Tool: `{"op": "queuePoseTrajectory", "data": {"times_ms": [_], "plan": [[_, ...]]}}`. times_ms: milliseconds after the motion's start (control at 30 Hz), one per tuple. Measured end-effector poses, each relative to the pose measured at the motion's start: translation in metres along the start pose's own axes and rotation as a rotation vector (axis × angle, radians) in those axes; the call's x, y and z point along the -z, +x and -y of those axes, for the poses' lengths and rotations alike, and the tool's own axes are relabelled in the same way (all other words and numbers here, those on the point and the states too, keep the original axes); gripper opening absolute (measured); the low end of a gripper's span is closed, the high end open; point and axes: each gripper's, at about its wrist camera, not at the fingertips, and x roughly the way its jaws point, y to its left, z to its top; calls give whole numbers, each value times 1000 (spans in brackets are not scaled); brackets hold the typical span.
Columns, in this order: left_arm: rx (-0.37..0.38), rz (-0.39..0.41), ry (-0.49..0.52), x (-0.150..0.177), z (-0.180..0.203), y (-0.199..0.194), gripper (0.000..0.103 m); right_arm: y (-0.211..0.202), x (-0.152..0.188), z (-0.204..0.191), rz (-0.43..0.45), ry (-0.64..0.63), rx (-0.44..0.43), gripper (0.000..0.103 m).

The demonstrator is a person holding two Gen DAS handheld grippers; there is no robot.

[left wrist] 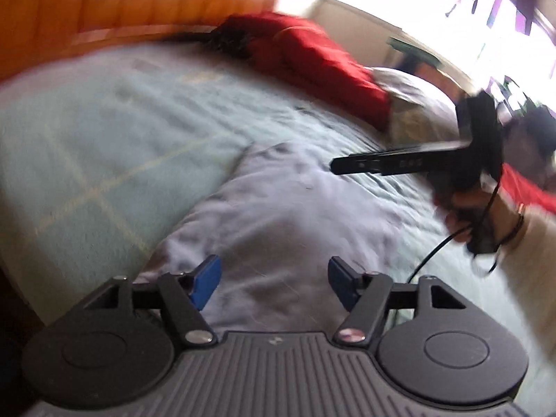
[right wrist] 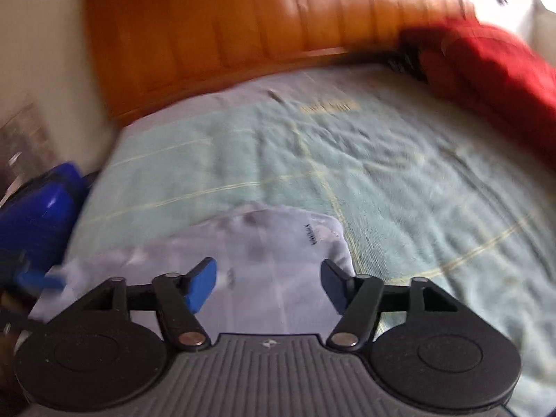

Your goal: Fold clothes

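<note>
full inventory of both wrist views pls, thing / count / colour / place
garment: 1, pale lavender-white, flat on the bedspread, under both tools
bedspread: 1, pale green with yellow lines, covering the bed
headboard: 1, orange wood, far end of the bed
red fabric: 1 heap, red, far corner by the headboard
pale bundle: 1, greyish, beside the red fabric; too blurred to name
blue object: 1, blue, off the bed's left edge in the right wrist view; blurred
left tool: 1, black with blue pads, open over the garment
right tool: 1, same, open, nothing gripped
hand: 1, holding the right tool
</note>
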Motion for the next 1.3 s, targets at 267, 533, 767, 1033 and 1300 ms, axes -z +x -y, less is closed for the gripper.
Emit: {"op": "queuePoseTrajectory", "data": {"times_ms": [267,533,767,1033,1300], "plan": [[-37,-64,27,34,10,6,73,-5,66,6,-82,-22,98,83],[-98,-26,412,33,85,-13,78,-60,83,-13,-42,72,67,83],[-187,-75,626,46,138,57,78,-104,112,-12,-25,129,90,85],[-355,-8,680,25,142,79,79,-125,127,-19,1,101,56,86],[-284,-18,410,-12,102,72,79,-86,120,-18,-47,202,-206,70]]}}
